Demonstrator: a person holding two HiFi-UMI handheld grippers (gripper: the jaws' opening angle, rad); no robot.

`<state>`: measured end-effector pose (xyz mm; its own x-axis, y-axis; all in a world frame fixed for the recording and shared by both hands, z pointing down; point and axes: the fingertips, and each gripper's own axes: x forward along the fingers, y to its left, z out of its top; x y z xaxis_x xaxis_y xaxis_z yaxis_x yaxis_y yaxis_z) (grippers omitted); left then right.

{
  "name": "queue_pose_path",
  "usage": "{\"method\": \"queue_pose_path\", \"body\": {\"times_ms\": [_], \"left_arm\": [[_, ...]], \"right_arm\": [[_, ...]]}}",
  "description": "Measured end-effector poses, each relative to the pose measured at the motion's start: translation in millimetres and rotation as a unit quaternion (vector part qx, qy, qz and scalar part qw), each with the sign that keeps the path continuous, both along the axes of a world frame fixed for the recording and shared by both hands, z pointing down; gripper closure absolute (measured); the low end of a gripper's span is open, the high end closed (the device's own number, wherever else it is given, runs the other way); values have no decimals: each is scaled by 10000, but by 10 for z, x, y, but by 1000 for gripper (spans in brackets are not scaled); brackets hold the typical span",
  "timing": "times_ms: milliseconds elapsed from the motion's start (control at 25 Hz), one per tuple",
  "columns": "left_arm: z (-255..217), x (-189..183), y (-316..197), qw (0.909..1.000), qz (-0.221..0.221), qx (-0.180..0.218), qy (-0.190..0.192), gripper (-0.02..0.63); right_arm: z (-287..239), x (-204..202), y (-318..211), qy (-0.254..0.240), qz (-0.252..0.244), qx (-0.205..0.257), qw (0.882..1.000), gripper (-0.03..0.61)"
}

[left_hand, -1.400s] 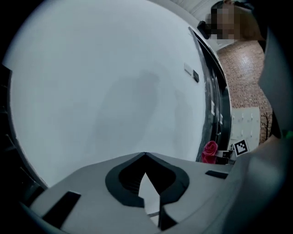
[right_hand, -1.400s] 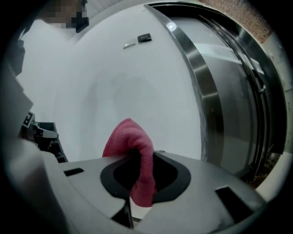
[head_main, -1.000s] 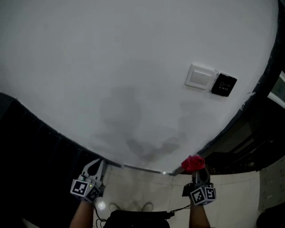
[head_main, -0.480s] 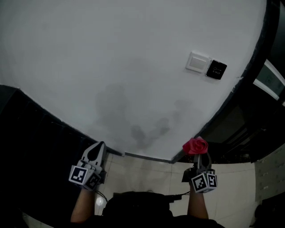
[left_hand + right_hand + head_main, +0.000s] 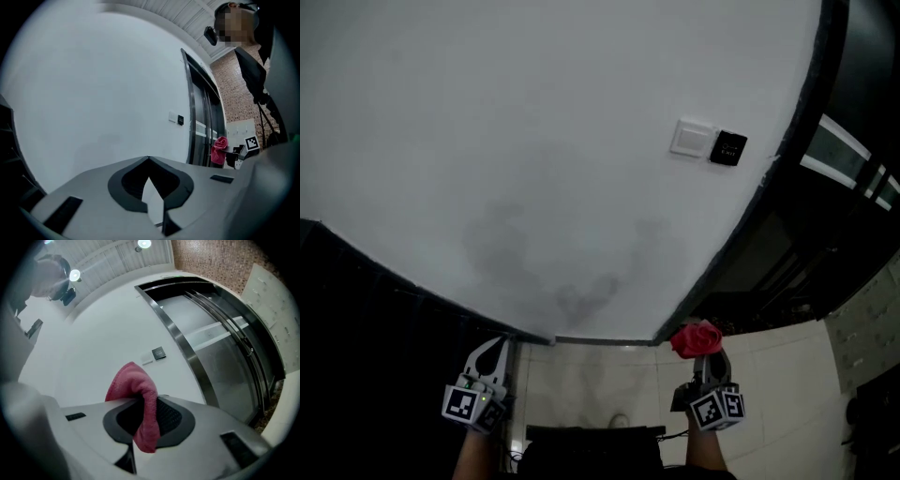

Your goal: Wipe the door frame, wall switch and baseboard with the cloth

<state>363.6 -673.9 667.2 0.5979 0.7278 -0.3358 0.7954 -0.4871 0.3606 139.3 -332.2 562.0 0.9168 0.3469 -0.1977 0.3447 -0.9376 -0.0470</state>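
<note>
Pinching a pink cloth (image 5: 697, 337) with the right tool (image 5: 705, 357) near the dark door frame (image 5: 187, 355); holding the left tool (image 5: 491, 352) pressed together, empty.

In the head view the wall switch (image 5: 692, 138) and the black panel (image 5: 728, 148) beside it have slid toward 10 o'clock, and both show smaller. The door frame (image 5: 814, 84) has swung in from 3 o'clock, so the dark doorway takes up far more of that side. More pale floor (image 5: 769, 375) shows at 4 o'clock. The grey damp patches (image 5: 581, 298) on the wall have drifted toward 8 o'clock. Half a second ago both tongs were raised; now the right tongs (image 5: 701, 354) with the red cloth (image 5: 696, 337) and the left tongs (image 5: 495, 342) have dropped back toward 6 o'clock.
</note>
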Motion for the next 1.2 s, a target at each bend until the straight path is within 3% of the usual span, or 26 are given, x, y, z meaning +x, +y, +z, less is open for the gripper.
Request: {"method": "queue_pose_path", "body": {"times_ms": [320, 680, 1200], "left_arm": [[2, -211, -41, 9995, -303, -27, 113, 620], [-80, -347, 449, 9997, -177, -152, 84, 620], [-138, -296, 731, 9997, -196, -159, 44, 620]], "right_arm": [[-126, -155, 129, 94, -152, -86, 9998, 525], [-126, -204, 427, -76, -228, -104, 9997, 526], [-133, -126, 618, -217, -312, -118, 9992, 526]]}}
